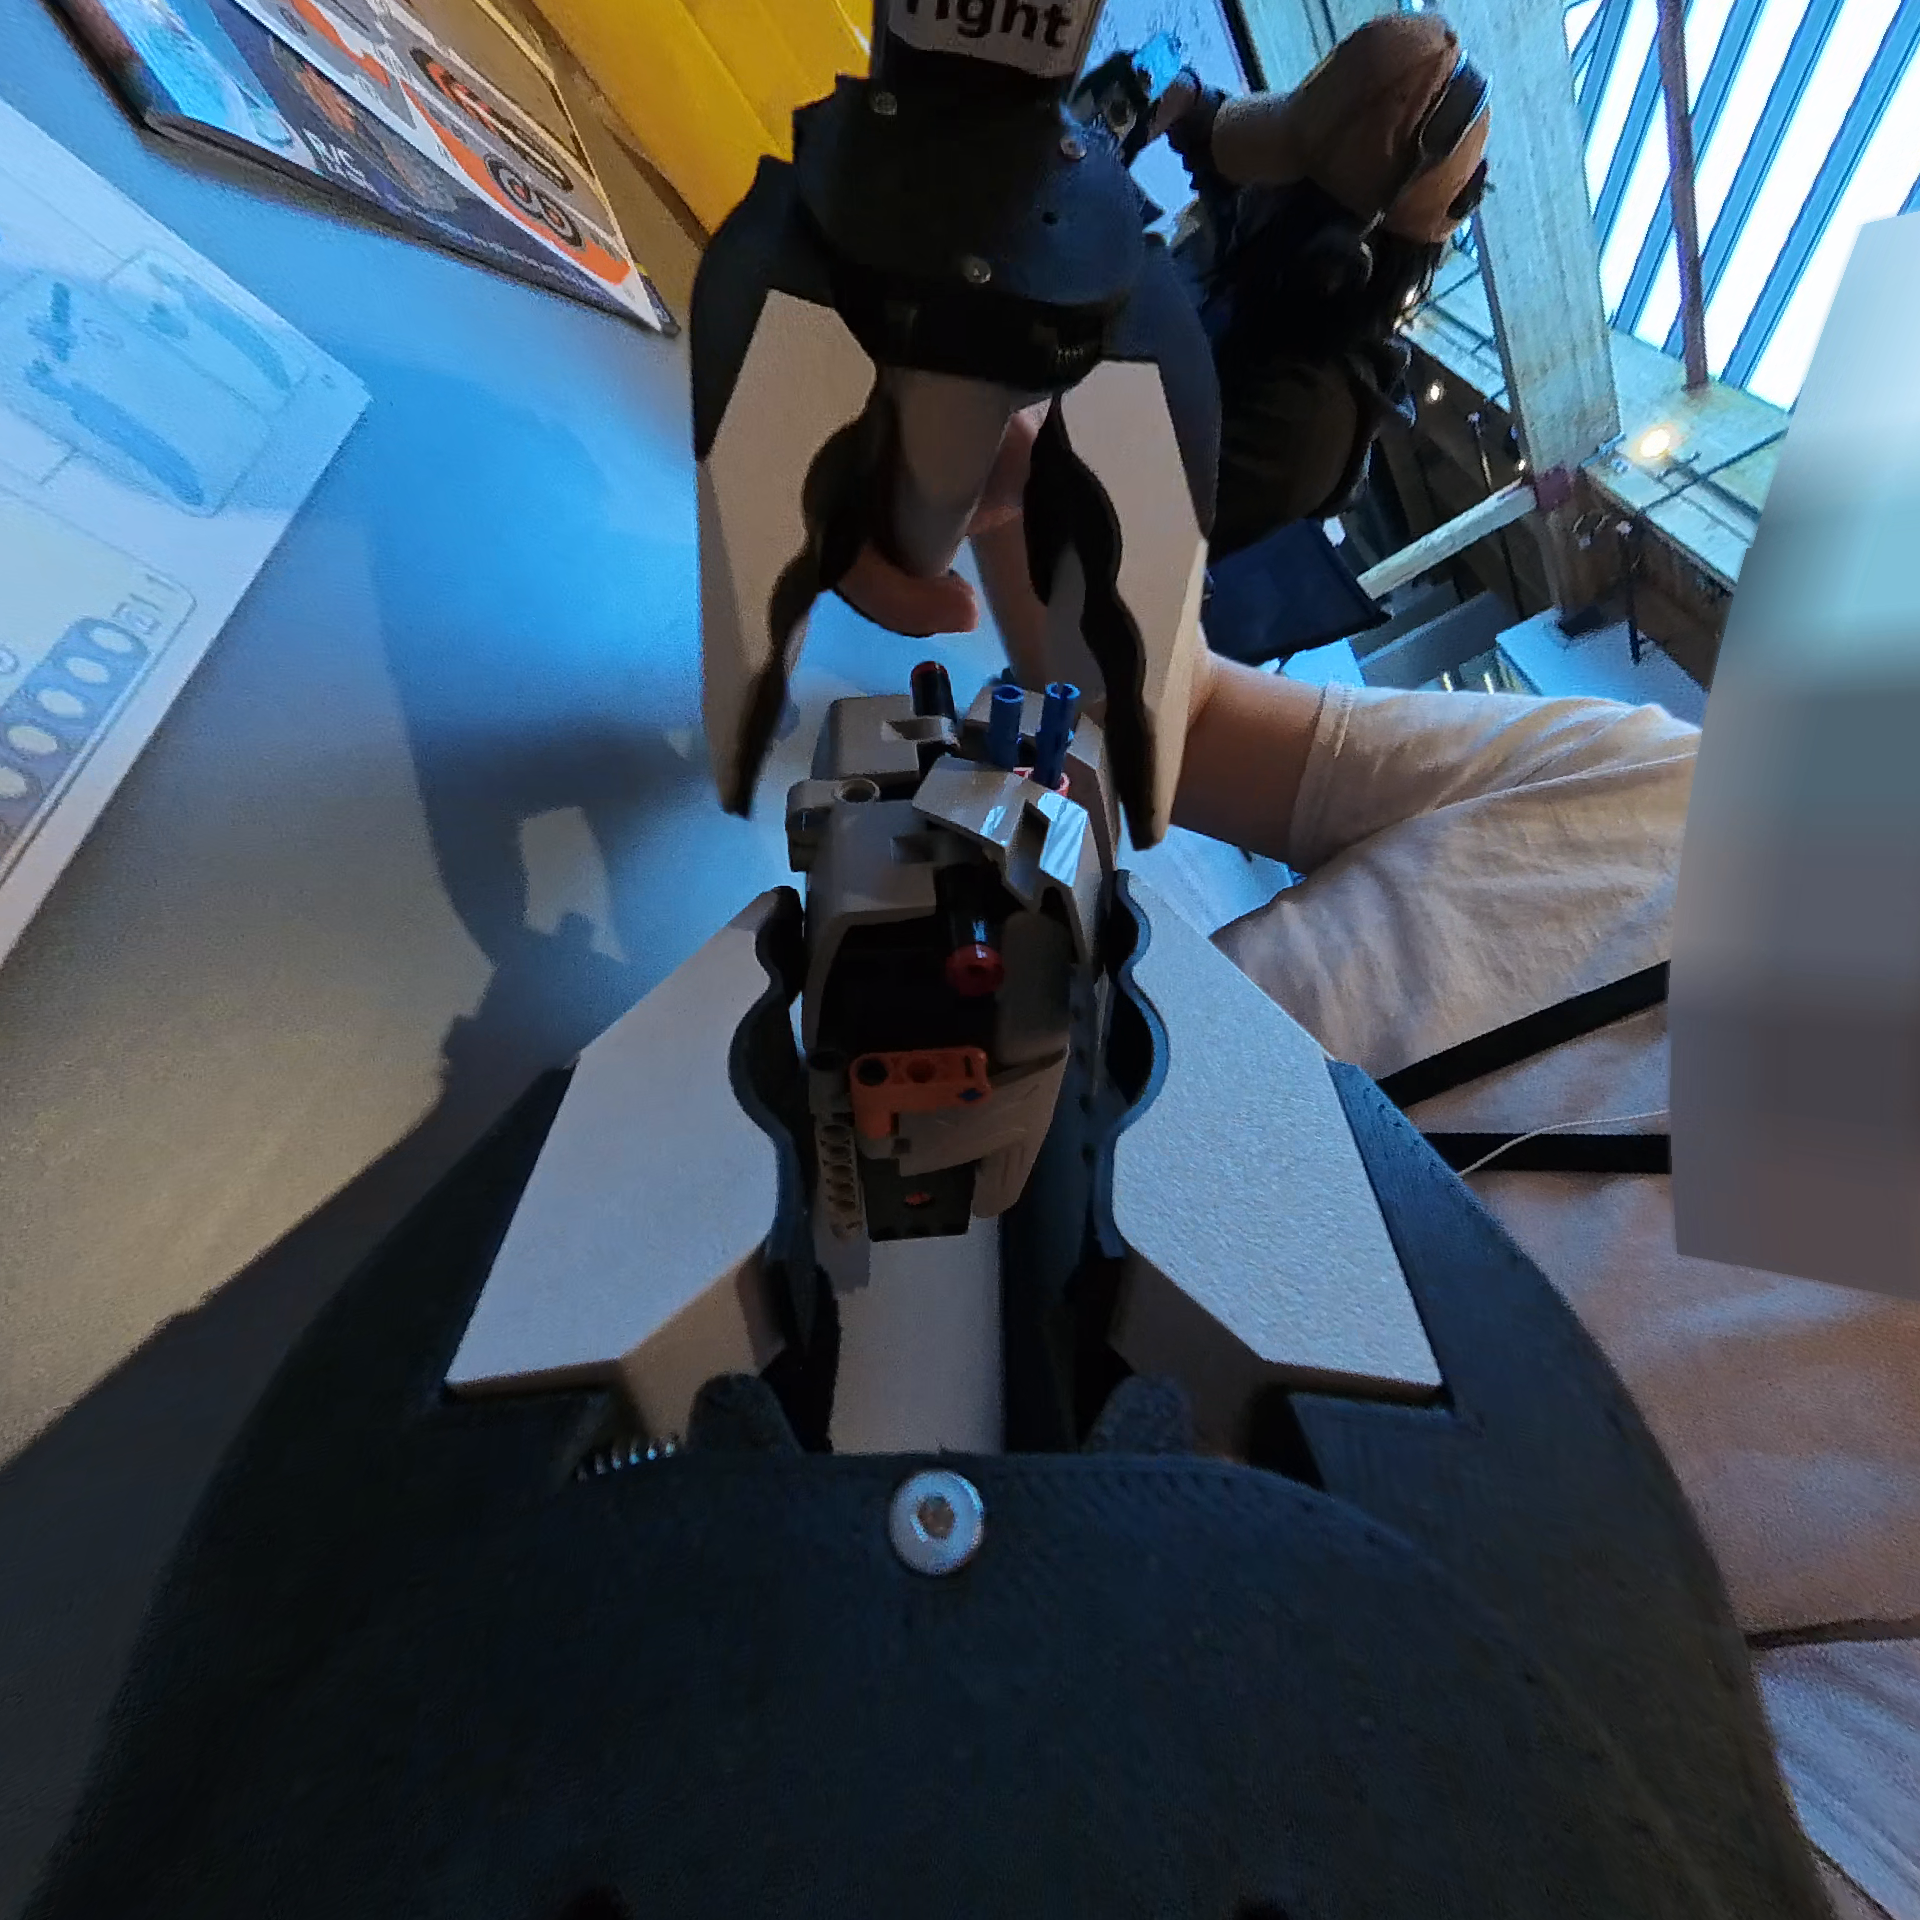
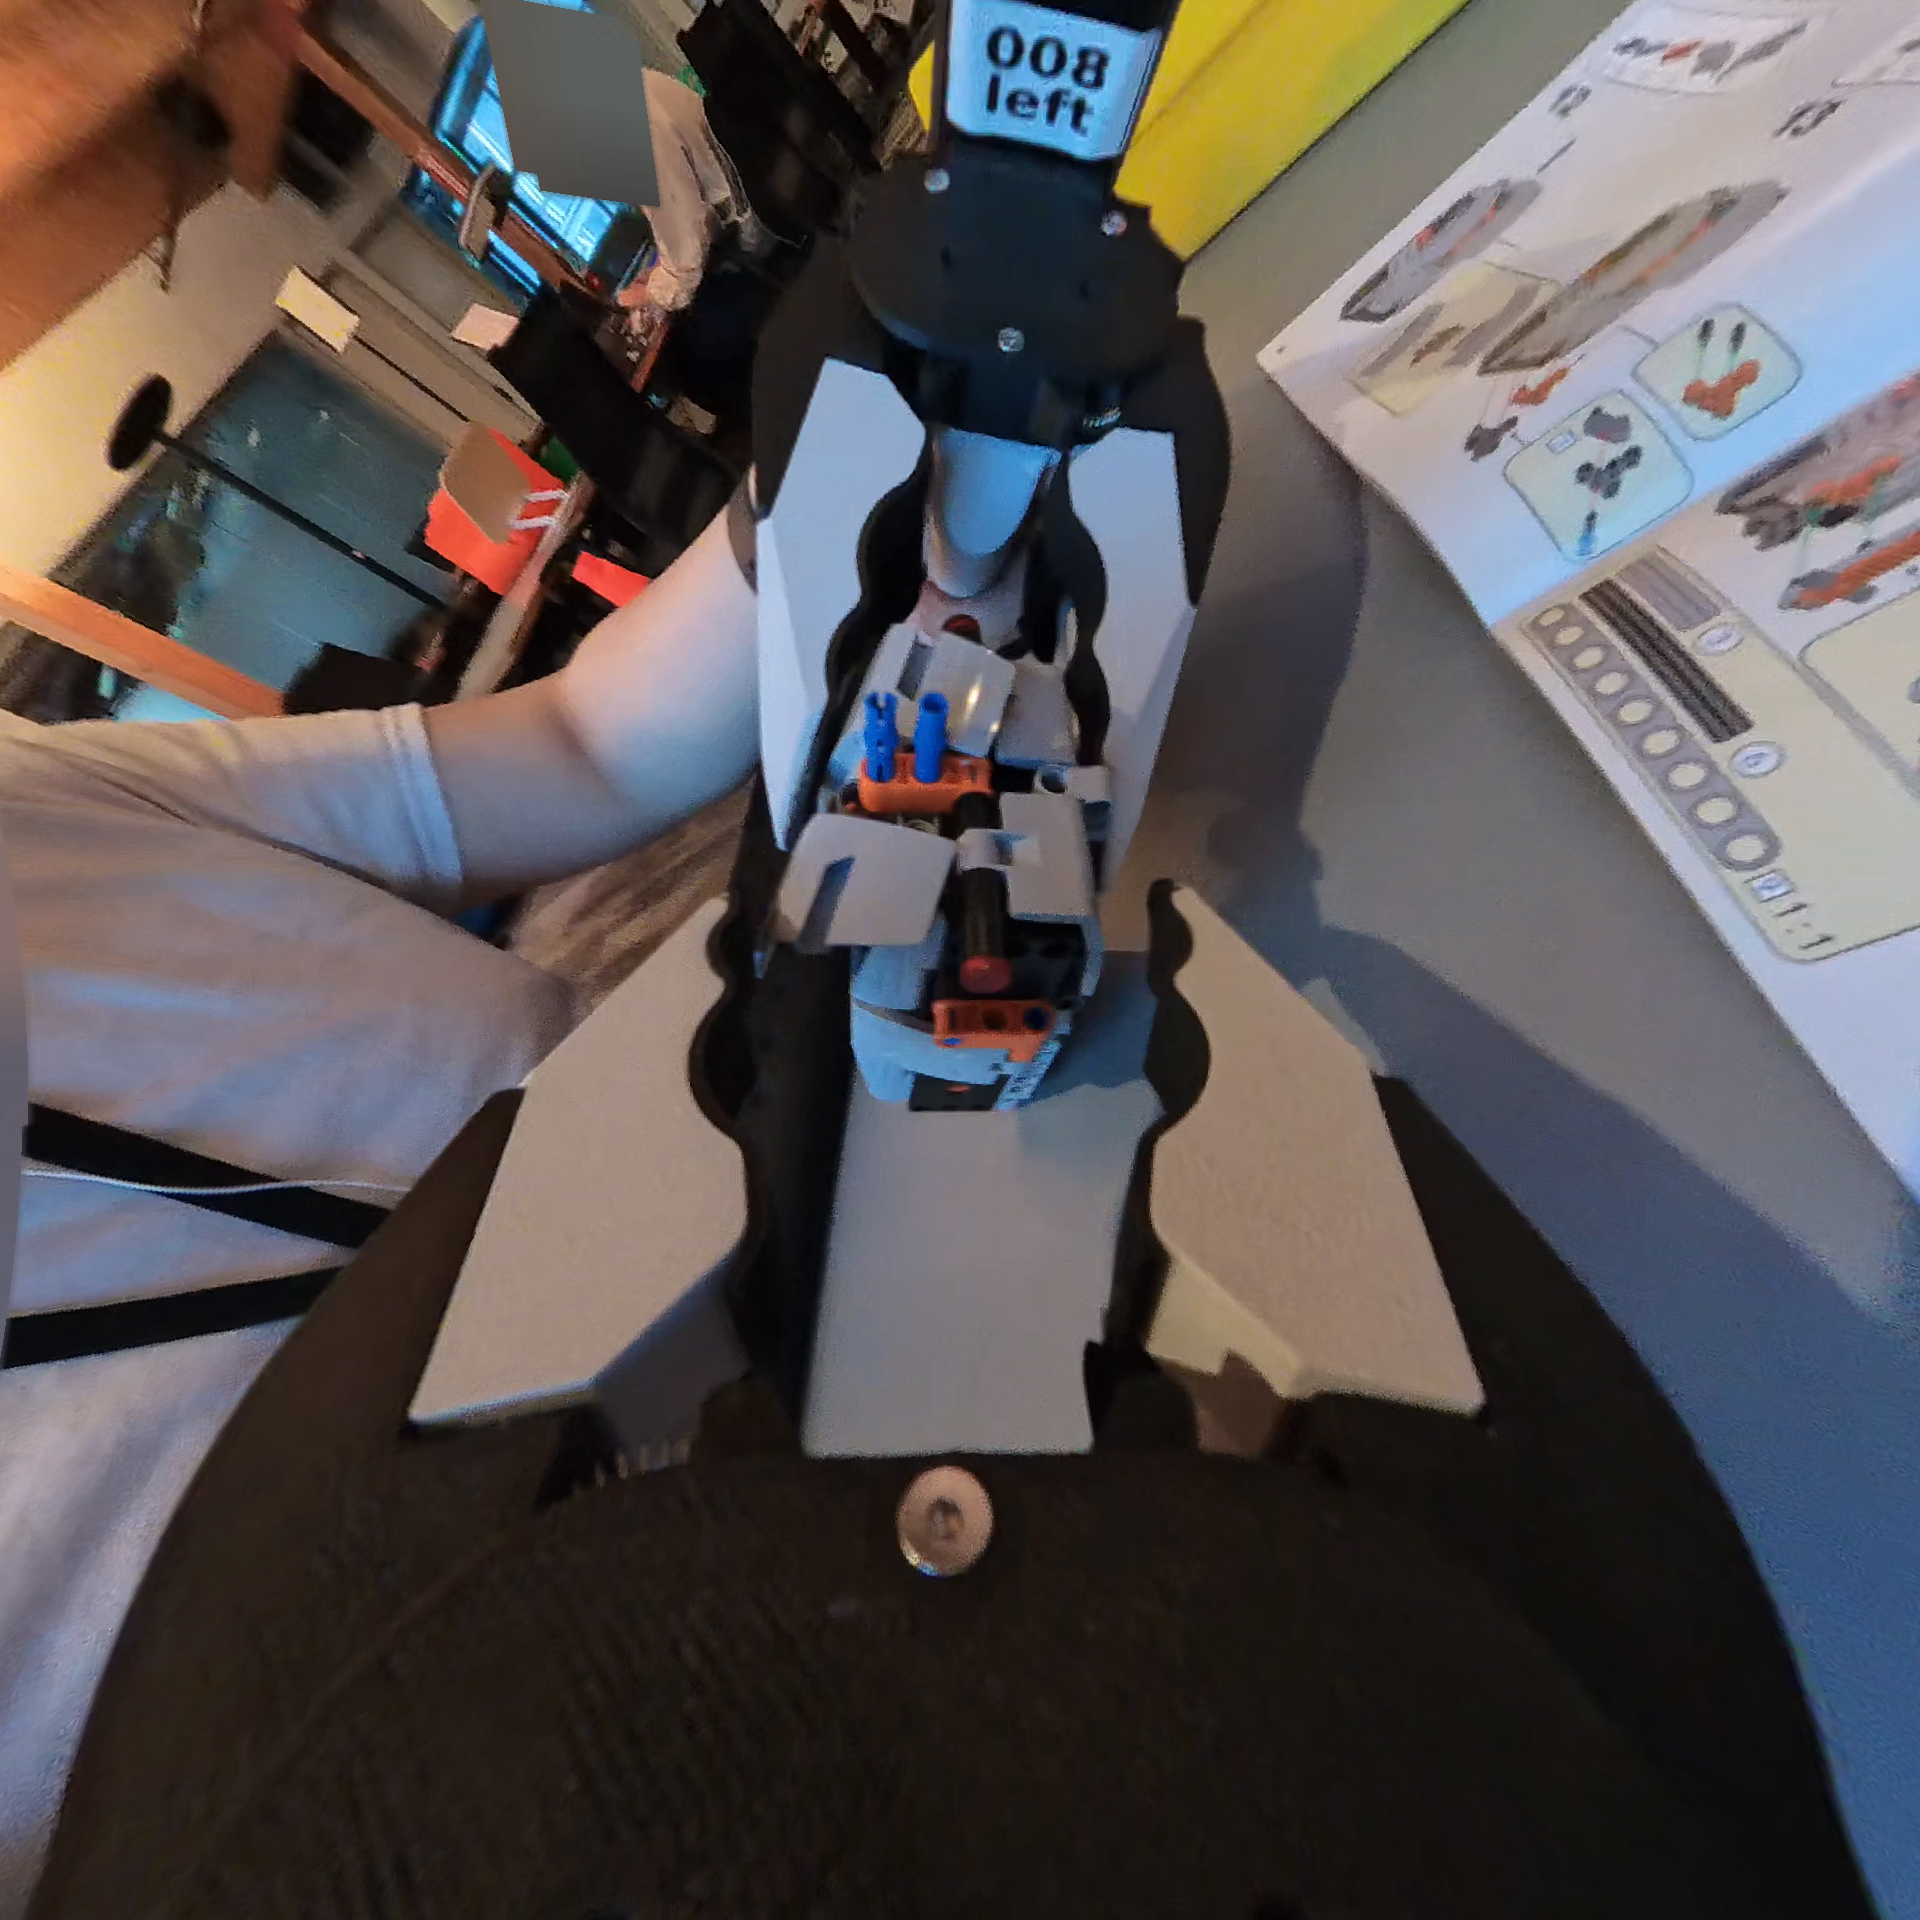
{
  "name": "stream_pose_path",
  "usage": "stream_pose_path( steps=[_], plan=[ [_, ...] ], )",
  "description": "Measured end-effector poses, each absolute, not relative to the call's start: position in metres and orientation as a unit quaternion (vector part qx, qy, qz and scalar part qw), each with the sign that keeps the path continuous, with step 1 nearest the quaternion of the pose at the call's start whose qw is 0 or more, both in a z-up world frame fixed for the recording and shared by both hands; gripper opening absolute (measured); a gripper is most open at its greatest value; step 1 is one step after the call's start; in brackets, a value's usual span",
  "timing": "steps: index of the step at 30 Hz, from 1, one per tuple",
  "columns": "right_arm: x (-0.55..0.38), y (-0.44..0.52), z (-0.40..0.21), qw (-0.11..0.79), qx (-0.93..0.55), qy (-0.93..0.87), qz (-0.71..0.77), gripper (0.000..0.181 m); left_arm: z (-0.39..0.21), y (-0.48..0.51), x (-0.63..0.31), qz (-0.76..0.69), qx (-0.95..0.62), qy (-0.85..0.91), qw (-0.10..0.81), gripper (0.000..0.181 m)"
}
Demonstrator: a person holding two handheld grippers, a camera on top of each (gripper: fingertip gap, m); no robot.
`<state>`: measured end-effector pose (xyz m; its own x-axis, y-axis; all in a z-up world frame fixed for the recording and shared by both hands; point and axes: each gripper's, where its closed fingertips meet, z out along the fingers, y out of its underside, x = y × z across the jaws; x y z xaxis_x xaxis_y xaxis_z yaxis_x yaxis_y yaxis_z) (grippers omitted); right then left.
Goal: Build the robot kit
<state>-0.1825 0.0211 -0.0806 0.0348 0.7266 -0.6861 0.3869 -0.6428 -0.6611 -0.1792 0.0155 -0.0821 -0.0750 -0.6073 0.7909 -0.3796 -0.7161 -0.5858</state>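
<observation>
Left tongs [image 1: 951, 1039] are clamped on the near end of the grey brick model [image 1: 935, 997], which hangs in the air above the bench [image 1: 260, 1039]. Right tongs [image 1: 935, 821] stand spread around its far end, fingers beside it, not gripping. Two blue pins [image 1: 1034, 717] stick up there. The instruction sheet [image 2: 1662, 520] lies toward the bench edge. My advice: keep the left grip square and avoid those pins.

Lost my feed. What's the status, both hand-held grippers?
Left hand-held gripper shut on toy brick model. Right hand-held gripper open around its far end. Instruction sheet beside, nothing between.
</observation>
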Motion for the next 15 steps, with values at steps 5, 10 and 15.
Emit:
stream_pose_path(
  steps=[5,10,15],
  plan=[
    [-0.171,0.014,-0.082,0.122,-0.725,-0.376,0.564,0.06,-0.08,0.016,-0.166,-0.627,-0.672,0.385,0.086,0.058],
    [-0.161,0.005,-0.089,0.103,-0.728,-0.339,0.586,0.053,-0.084,0.009,-0.155,-0.629,-0.671,0.388,0.066,0.06],
    [-0.156,0.0,-0.091,0.114,-0.725,-0.281,0.619,0.057,-0.088,0.005,-0.149,-0.632,-0.672,0.381,0.057,0.059]
  ],
)
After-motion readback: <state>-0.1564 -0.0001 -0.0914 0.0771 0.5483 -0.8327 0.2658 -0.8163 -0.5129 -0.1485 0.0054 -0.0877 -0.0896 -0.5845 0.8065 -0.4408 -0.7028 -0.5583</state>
